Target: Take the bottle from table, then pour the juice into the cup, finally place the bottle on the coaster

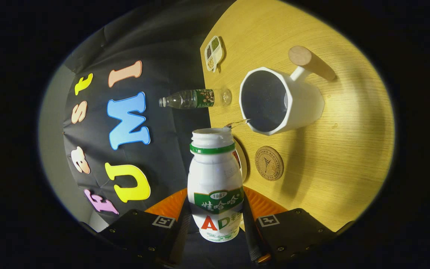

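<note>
In the gripper view, the whole scene is being seen tipped sideways, and the white juice bottle (215,186) is being pinched at its lower body by the gripper (215,228), one finger pressed on each side of it. The bottle's mouth is uncapped and is being held just short of the white cup (280,101), with a thin stream (237,123) being sent from the mouth toward the cup's rim. The cup, with its wooden handle (311,61), is being seen on the wooden table (349,157), beyond the fingers and to the right. The round coaster (269,163) is lying on the table near the cup, just right of the bottle's shoulder. Farther off, a clear water bottle (194,98) is being seen at the table's edge, and a small divided dish (214,53) beyond it.
</note>
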Motion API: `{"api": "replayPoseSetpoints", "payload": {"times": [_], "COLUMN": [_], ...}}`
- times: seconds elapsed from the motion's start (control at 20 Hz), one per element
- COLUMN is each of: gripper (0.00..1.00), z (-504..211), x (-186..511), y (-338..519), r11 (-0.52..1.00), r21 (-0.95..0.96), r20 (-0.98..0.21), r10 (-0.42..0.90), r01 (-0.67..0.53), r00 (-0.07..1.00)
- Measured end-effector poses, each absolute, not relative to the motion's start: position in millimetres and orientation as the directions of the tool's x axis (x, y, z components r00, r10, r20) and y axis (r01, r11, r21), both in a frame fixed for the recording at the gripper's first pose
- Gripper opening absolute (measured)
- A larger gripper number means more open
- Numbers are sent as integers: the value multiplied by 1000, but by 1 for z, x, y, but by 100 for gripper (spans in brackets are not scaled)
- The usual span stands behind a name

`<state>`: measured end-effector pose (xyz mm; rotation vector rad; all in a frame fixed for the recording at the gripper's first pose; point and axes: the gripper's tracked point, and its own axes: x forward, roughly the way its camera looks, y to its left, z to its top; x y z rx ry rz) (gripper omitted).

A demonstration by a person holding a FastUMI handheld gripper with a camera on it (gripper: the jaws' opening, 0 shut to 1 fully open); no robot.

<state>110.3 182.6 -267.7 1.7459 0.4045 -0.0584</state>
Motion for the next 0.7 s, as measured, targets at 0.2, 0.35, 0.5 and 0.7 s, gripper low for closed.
{"api": "replayPoseSetpoints", "payload": {"times": [0.2,0.35,0.5,0.7], "gripper": [66,66,66,66], "z": [-267,-264,-264,-262], "x": [111,113,113,113], "y": [182,179,178,175], "r11": [-169,-187,-195,-204], "r21": [939,935,934,933], "r20": [-256,-256,-253,-250], "r10": [234,229,229,226], "r01": [299,300,299,297], "r00": [938,939,940,942]}}
